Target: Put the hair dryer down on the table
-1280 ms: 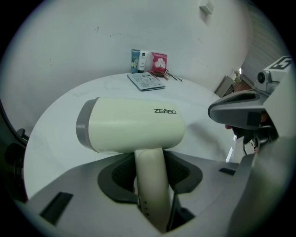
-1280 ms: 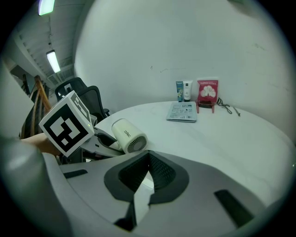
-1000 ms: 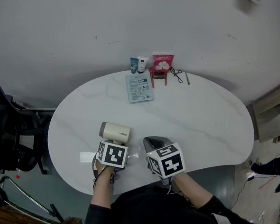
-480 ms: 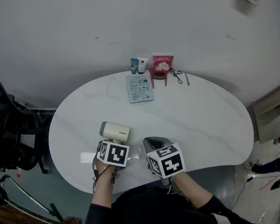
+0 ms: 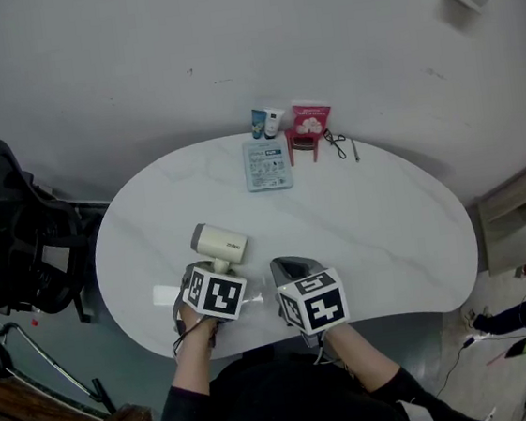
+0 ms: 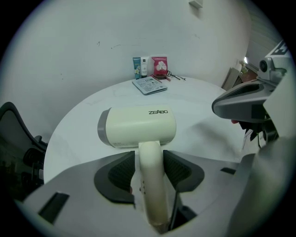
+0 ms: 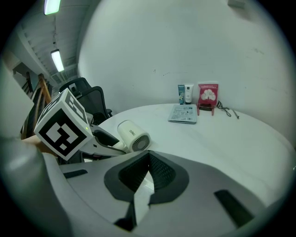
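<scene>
The cream hair dryer (image 5: 220, 243) lies on the white marble table (image 5: 388, 228), barrel pointing left to right in the left gripper view (image 6: 138, 127). Its handle runs back between the jaws of my left gripper (image 6: 149, 159), which stand wide, with a thin gap showing beside the left pad. In the head view the left gripper (image 5: 212, 275) sits just behind the dryer near the table's front edge. My right gripper (image 5: 289, 270) rests beside it to the right, its pads meeting at the tips (image 7: 149, 155) with nothing between them. The dryer's grille (image 7: 133, 135) faces that camera.
At the table's far edge lie a flat sheet packet (image 5: 267, 165), two small tubes (image 5: 267, 121), a red pack (image 5: 308, 122) and a thin metal tool (image 5: 335, 142). A white slip (image 5: 167, 294) lies left of the left gripper. A black chair (image 5: 22, 251) stands left of the table.
The dryer lies in the same spot. The left gripper sits very slightly farther back from the barrel. The right gripper has not moved.
</scene>
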